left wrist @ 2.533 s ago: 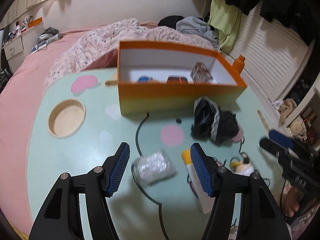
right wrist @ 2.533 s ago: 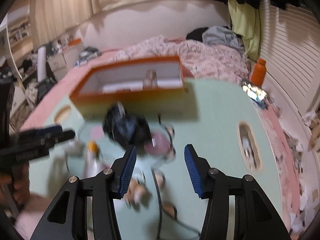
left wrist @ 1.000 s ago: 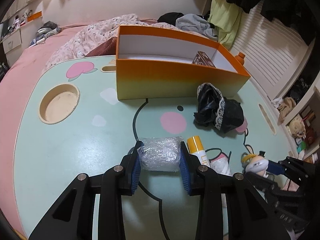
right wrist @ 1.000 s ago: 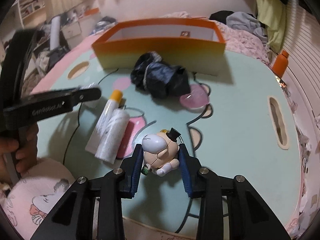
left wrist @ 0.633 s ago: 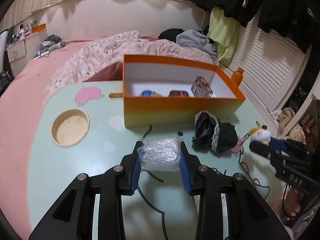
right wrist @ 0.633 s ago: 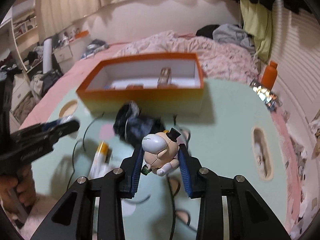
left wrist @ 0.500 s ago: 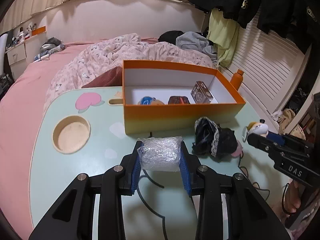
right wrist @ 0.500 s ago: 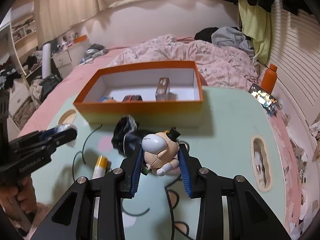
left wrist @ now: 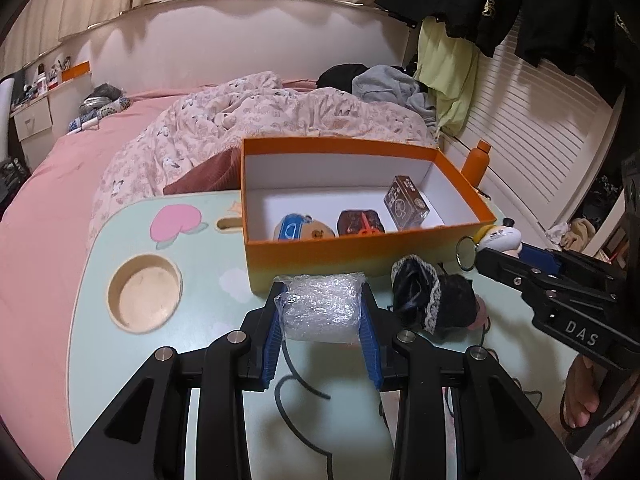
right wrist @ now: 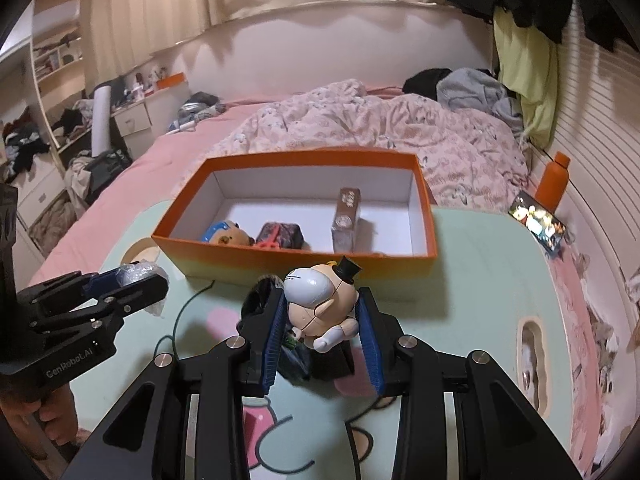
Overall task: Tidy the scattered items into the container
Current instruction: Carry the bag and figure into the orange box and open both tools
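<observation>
An orange box (left wrist: 360, 245) with a white inside stands at the back of the mint table; it also shows in the right wrist view (right wrist: 304, 259). It holds a small plush (left wrist: 302, 231), a dark pouch (left wrist: 360, 222) and a brown carton (left wrist: 406, 202). My left gripper (left wrist: 322, 312) is shut on a clear plastic-wrapped bundle (left wrist: 320, 306), held above the table just before the box. My right gripper (right wrist: 322, 316) is shut on a toy figure with a black top hat (right wrist: 320, 300), raised near the box's front wall. A black lace cloth (left wrist: 432, 300) lies on the table.
A round cup recess (left wrist: 144, 292) is at the table's left. A black cable (left wrist: 300, 384) lies on the table. A phone (right wrist: 538, 224) and an orange bottle (right wrist: 554, 180) are at the right. A bed with a rumpled quilt (right wrist: 380, 124) lies behind.
Both grippers closed on their items on the table, lifted them, and moved toward the orange box. The box looks closer in both views now.
</observation>
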`<state>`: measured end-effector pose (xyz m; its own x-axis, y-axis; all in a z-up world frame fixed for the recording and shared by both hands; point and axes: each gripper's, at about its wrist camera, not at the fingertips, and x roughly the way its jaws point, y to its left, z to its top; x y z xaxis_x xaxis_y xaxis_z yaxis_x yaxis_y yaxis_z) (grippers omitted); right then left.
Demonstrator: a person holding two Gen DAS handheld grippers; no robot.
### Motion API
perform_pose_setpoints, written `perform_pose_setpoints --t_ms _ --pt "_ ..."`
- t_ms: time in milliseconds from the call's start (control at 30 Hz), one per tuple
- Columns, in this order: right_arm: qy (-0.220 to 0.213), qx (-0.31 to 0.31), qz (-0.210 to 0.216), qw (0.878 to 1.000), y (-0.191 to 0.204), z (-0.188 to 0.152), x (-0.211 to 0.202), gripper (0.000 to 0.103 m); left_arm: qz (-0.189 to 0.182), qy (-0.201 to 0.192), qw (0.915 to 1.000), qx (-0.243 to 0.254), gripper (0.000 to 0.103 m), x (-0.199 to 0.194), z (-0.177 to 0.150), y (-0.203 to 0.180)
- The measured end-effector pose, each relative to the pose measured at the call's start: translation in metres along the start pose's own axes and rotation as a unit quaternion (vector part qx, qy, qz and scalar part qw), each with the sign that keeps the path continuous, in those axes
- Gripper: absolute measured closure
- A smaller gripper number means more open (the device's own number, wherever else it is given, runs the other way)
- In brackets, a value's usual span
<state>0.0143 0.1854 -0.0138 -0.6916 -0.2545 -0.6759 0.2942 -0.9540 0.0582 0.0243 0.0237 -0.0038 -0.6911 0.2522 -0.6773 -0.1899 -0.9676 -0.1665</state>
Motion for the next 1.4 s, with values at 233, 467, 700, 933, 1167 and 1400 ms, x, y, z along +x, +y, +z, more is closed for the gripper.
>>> perform_pose_setpoints --t_ms 233,467,700,933,1167,1400 --pt "-0.018 -0.004 -0.001 1.0 0.004 0.03 0.017 0.068 -0.003 -0.02 0.9998 0.001 0.067 0.004 0.041 0.002" --pt "-0.034 0.013 -0.015 0.999 -0.002 0.07 0.038 0.068 -0.006 -0.04 0.9991 -0.01 0.067 0.02 0.076 0.002" --pt "-0.007 0.021 -0.023 0.999 -0.002 0.065 0.061 0.068 -0.015 -0.014 0.9997 -0.013 0.067 0.045 0.074 0.002" --pt "-0.038 0.028 -0.047 0.998 -0.004 0.061 0.057 0.041 -0.026 0.024 0.9973 -0.064 0.045 0.06 0.066 0.017" --pt "-0.054 0.013 -0.049 0.997 -0.001 0.06 0.047 0.039 -0.016 0.011 0.9976 -0.067 0.04 0.053 0.06 0.019" --pt "-0.049 0.019 -0.038 0.998 -0.003 0.056 0.039 0.039 -0.033 0.014 0.9972 -0.066 0.04 0.042 0.055 0.021"
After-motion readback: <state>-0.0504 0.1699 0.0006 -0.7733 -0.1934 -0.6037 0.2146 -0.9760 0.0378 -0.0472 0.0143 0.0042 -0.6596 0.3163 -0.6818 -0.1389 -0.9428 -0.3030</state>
